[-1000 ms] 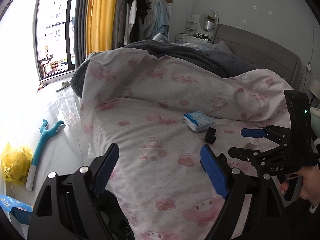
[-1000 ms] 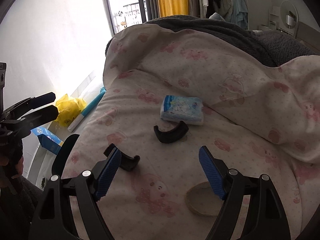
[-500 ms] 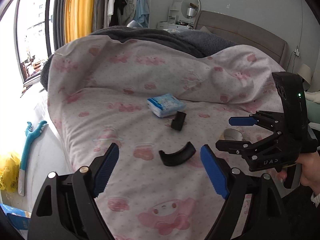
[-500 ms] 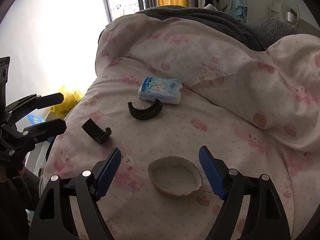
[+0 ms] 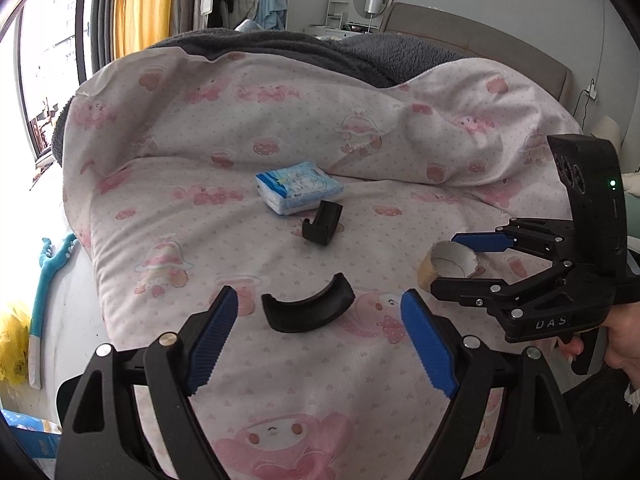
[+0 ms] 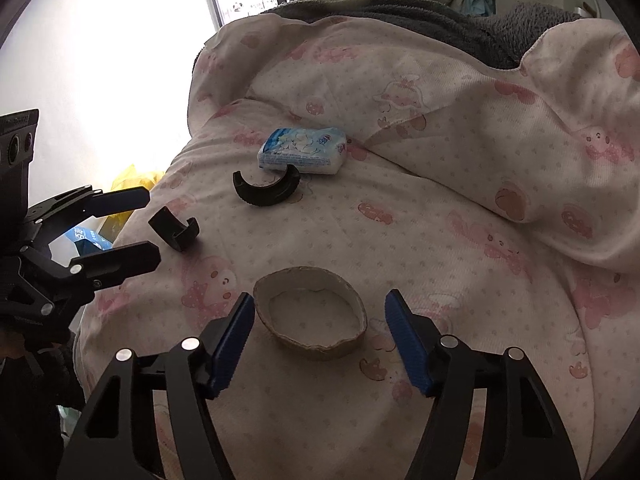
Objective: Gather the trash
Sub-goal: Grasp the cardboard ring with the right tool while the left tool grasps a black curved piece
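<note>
Trash lies on a pink-patterned duvet (image 5: 168,216). A curved black plastic piece (image 5: 308,310) lies just ahead of my open, empty left gripper (image 5: 320,338), between the jaws' line. A second curved black piece (image 5: 322,223) lies farther off, by a blue-white tissue pack (image 5: 298,187). A cardboard tape ring (image 6: 310,318) lies just ahead of my open, empty right gripper (image 6: 320,338). The ring (image 5: 448,266) and the right gripper (image 5: 456,264) also show in the left wrist view. The left gripper (image 6: 144,228) shows in the right wrist view beside one black piece (image 6: 175,227); the other black piece (image 6: 266,192) touches the pack (image 6: 303,151).
A grey blanket (image 5: 320,50) lies at the bed's far side, with a headboard (image 5: 500,46) behind. On the floor to the left are a teal long-handled tool (image 5: 48,272), a yellow bag (image 5: 12,344) and a blue box (image 5: 28,432). A window and curtains stand at far left.
Both grippers have moved in lower over the bed. The black curved piece now sits between the left jaws' line and the cardboard ring nearer the right jaws. Both stay open.
</note>
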{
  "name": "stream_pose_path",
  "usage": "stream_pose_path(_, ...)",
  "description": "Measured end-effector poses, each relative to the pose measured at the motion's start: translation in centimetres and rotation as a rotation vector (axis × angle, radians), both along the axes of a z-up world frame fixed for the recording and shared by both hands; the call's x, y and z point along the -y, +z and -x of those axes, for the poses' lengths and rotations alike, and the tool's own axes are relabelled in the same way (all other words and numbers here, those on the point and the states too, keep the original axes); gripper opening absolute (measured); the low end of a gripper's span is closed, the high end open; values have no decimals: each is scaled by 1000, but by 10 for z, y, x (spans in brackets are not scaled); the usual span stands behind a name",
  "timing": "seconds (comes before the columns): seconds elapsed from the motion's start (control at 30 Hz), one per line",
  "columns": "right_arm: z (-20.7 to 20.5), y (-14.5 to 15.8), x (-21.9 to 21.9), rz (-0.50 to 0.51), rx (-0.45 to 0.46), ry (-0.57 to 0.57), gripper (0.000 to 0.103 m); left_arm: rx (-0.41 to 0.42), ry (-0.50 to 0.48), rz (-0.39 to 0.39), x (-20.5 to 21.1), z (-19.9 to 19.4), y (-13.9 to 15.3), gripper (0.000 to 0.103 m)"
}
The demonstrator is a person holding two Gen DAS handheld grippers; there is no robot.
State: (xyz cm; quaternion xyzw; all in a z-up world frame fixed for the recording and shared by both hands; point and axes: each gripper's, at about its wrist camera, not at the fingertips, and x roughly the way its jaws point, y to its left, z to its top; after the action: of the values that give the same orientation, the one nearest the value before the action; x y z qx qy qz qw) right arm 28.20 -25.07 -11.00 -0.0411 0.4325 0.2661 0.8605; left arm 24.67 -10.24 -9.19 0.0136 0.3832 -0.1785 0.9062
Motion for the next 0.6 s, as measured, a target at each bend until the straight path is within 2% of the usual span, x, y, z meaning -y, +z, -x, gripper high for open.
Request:
stream_pose_path(0.3,4,-7,4,-19,8,43,61,-13,18,-32,14,-6,-12,83)
stream_pose_path(0.47,5,-8,2,-27,16,61,57,-34,68,1,10,-12,-17,81)
stream_pose_path(0.6,4,-8,1,-28,16,62,53,-58,107,32,4,-16,-23,73)
